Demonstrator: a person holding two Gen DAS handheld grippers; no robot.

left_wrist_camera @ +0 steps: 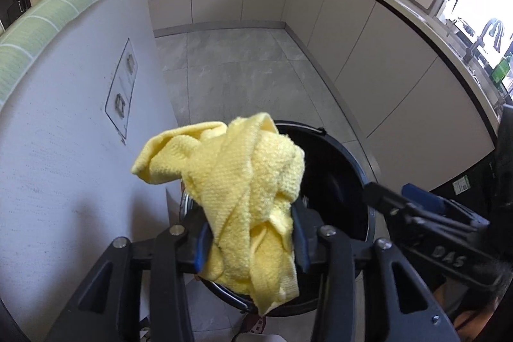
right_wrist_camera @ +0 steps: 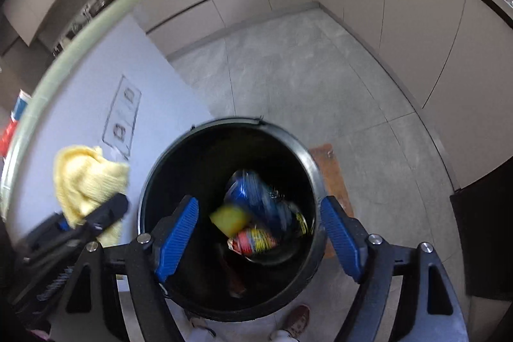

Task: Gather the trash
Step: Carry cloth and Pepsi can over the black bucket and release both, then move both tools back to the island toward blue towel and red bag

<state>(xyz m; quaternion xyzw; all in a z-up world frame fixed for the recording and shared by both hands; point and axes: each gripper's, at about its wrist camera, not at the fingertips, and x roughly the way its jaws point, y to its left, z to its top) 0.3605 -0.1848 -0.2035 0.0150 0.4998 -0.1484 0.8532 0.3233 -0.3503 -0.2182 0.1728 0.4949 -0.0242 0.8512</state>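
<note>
My left gripper [left_wrist_camera: 251,241] is shut on a crumpled yellow cloth [left_wrist_camera: 243,181] and holds it above the near left rim of a round black trash bin [left_wrist_camera: 340,181]. In the right wrist view the same cloth [right_wrist_camera: 86,178] hangs left of the bin [right_wrist_camera: 179,162]. My right gripper [right_wrist_camera: 258,229] is open and empty, directly over the bin's mouth. Inside the bin lie a blue snack bag [right_wrist_camera: 256,197], a yellow sponge [right_wrist_camera: 229,218] and a red and yellow wrapper [right_wrist_camera: 253,241], all blurred. The right gripper [left_wrist_camera: 416,210] also shows at the right in the left wrist view.
A white island wall [left_wrist_camera: 80,149] with a green tiled top [left_wrist_camera: 64,5] stands close on the left. Beige cabinets [left_wrist_camera: 384,53] and a worktop run along the back and right. A brown mat [right_wrist_camera: 333,178] lies on the grey floor behind the bin. A person's shoes [right_wrist_camera: 298,319] are below.
</note>
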